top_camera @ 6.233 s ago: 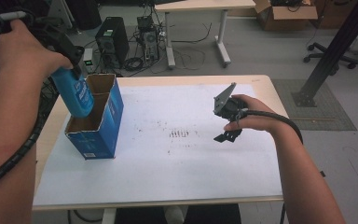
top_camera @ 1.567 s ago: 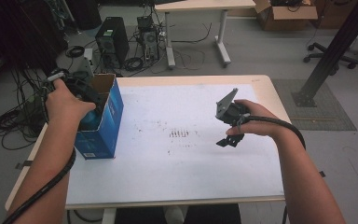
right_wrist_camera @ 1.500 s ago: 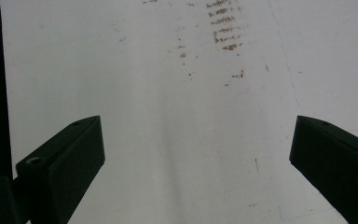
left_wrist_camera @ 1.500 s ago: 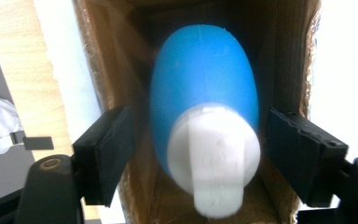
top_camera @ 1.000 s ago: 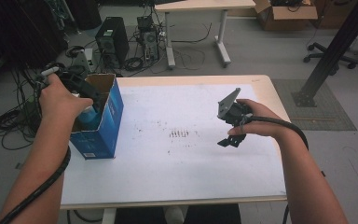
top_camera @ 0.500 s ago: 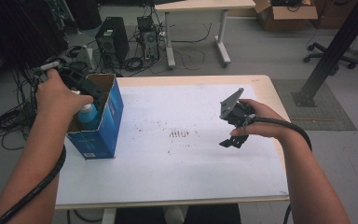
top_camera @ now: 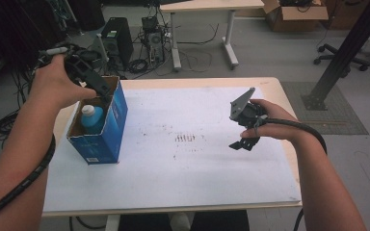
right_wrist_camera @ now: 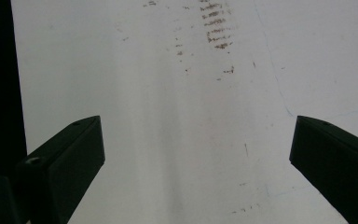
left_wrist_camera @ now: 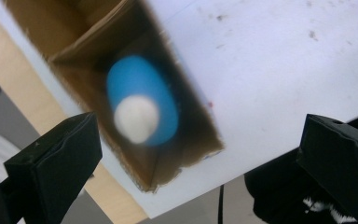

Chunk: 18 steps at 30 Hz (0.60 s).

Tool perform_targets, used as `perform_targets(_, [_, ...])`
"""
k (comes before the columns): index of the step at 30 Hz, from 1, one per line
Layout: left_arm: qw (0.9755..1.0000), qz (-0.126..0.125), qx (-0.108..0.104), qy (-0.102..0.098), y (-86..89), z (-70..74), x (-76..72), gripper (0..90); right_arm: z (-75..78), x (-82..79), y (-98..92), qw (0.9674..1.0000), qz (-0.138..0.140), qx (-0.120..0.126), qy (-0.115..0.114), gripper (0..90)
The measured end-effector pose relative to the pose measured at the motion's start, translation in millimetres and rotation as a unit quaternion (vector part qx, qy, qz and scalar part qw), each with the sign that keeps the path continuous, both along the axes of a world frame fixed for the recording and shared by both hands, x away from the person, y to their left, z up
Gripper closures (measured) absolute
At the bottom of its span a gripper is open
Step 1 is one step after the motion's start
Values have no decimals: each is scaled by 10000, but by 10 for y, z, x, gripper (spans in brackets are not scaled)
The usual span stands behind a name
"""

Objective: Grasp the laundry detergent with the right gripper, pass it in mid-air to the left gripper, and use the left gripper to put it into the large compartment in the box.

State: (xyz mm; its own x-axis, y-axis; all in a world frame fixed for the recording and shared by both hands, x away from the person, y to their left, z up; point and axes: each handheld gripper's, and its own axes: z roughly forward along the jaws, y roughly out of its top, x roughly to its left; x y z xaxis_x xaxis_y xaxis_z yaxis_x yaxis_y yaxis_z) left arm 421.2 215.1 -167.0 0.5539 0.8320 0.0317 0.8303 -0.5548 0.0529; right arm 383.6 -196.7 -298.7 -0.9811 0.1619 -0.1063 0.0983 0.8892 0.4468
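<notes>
One blue bottle [top_camera: 92,120] is seen standing inside the blue box [top_camera: 107,130], left gripper [top_camera: 99,89] held just above it. Left gripper view: jaws spread wide, just opened, nothing between. Right gripper [right_wrist_camera: 196,168]: jaws apart over bare table [right_wrist_camera: 168,116].

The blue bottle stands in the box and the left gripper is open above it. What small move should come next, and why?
Probably lift the left gripper a little further up and away from the box. Its jaws have just been opening and stand wide, apart from the blue bottle, which stands upright inside the box with its white cap up. The placing looks done.
</notes>
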Motion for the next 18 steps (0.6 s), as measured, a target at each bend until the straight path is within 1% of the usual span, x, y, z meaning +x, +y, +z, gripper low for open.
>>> perform_targets(1, [9999, -152, -10, -34, -46, 22, -6, 2, 2, -1, 2, 10000, 5, -15, 6, 31])
perform_targets(2, [9993, -373, 30, -55, -100, 41, -15, 2, 3, -3, 4, 10000, 9, -26, 12, 31])
perform_targets(3, [9985, -540, 50, -45, -153, 53, -23, 2, 4, -4, 8, 10000, 3, -35, 13, 31])
perform_targets(4, [9971, -750, 97, -39, -210, 59, -30, 2, 9, -5, 13, 10000, -6, -59, 23, 31])
perform_targets(6, [9941, -1073, 159, 68, -322, 56, -48, 2, 26, -7, 22, 10000, 0, -90, 12, 31])
perform_targets(7, [9916, -1270, 208, 107, -381, 53, -58, 2, 41, -9, 26, 9999, 12, -101, 9, 31])
perform_targets(9, [9863, -1628, 212, 172, -487, 49, -77, 2, 67, -16, 40, 9999, 34, -118, -5, 31])
perform_targets(11, [9797, -1995, 128, 111, -591, 53, -108, 2, 86, -29, 58, 9998, 113, -167, -15, 31])
perform_targets(12, [9760, -2176, 92, 87, -647, 54, -124, 2, 93, -33, 68, 9997, 133, -187, -6, 31])
perform_targets(13, [9718, -2356, 2, 61, -708, 45, -151, 2, 98, -34, 79, 9996, 153, -216, -1, 31])
perform_targets(14, [9664, -2566, -111, 124, -782, 35, -174, 2, 104, -36, 89, 9996, 156, -251, 5, 31])
perform_targets(15, [9625, -2706, -111, 142, -831, 26, -191, 2, 110, -35, 103, 9994, 164, -290, 18, 31])
perform_targets(16, [9568, -2905, -86, 124, -890, 8, -215, 2, 114, -34, 112, 9994, 173, -315, 23, 31])
perform_targets(17, [9531, -3021, -87, 183, -944, -8, -234, 2, 117, -34, 124, 9993, 191, -326, 36, 31])
perform_targets(18, [9479, -3179, -62, 215, -995, -23, -252, 2, 120, -35, 137, 9992, 196, -357, 49, 31])
